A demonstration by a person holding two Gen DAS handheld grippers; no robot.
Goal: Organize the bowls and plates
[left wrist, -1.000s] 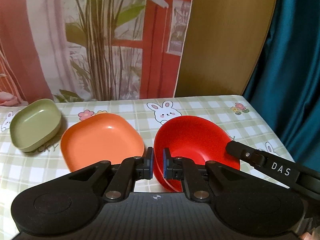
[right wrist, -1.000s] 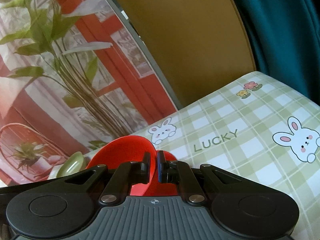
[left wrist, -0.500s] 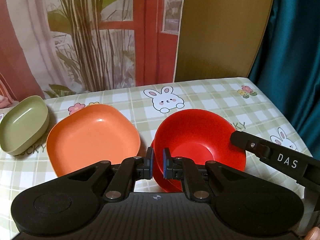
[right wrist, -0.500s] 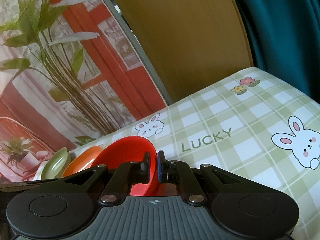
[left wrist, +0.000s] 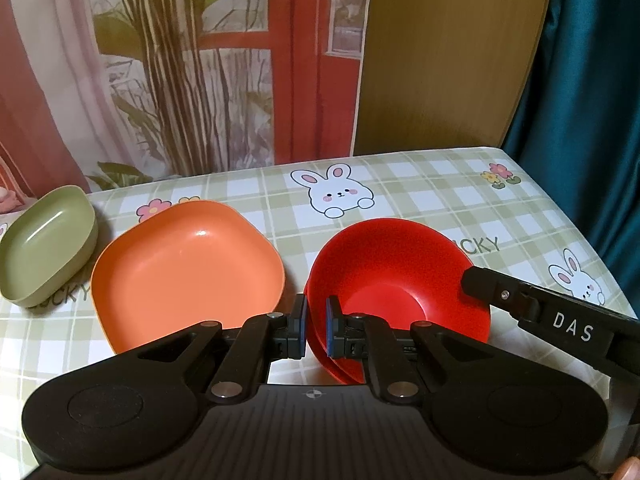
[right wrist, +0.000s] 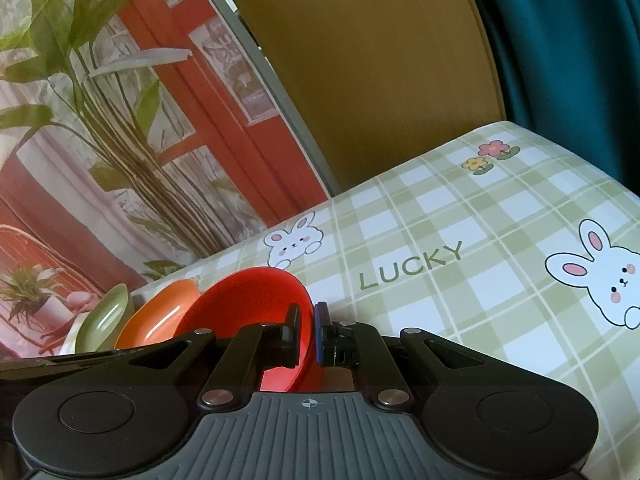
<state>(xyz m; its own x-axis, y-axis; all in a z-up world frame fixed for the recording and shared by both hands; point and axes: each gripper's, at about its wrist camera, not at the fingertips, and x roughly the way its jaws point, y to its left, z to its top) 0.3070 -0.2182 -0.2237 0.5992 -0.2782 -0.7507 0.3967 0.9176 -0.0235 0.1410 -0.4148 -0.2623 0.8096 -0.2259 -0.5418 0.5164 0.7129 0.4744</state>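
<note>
A red bowl (left wrist: 400, 276) is held between both grippers just above the table. My left gripper (left wrist: 316, 330) is shut on its near-left rim. My right gripper (right wrist: 307, 332) is shut on its right rim; its finger shows in the left wrist view (left wrist: 520, 300). The red bowl also shows in the right wrist view (right wrist: 248, 304). An orange square plate (left wrist: 184, 272) lies left of the bowl, and a green bowl (left wrist: 44, 244) sits farther left. Both show small in the right wrist view, the orange plate (right wrist: 156, 320) and the green bowl (right wrist: 104, 320).
The table has a green checked cloth with rabbits (left wrist: 400, 200). A printed backdrop (left wrist: 180, 60) and a wooden board (left wrist: 440, 52) stand at its far edge. A teal curtain (left wrist: 592, 80) hangs on the right, past the table's right edge.
The view has drawn back and down a little, so the plates and the table sit lower in view. Both grippers keep their hold on the red bowl.
</note>
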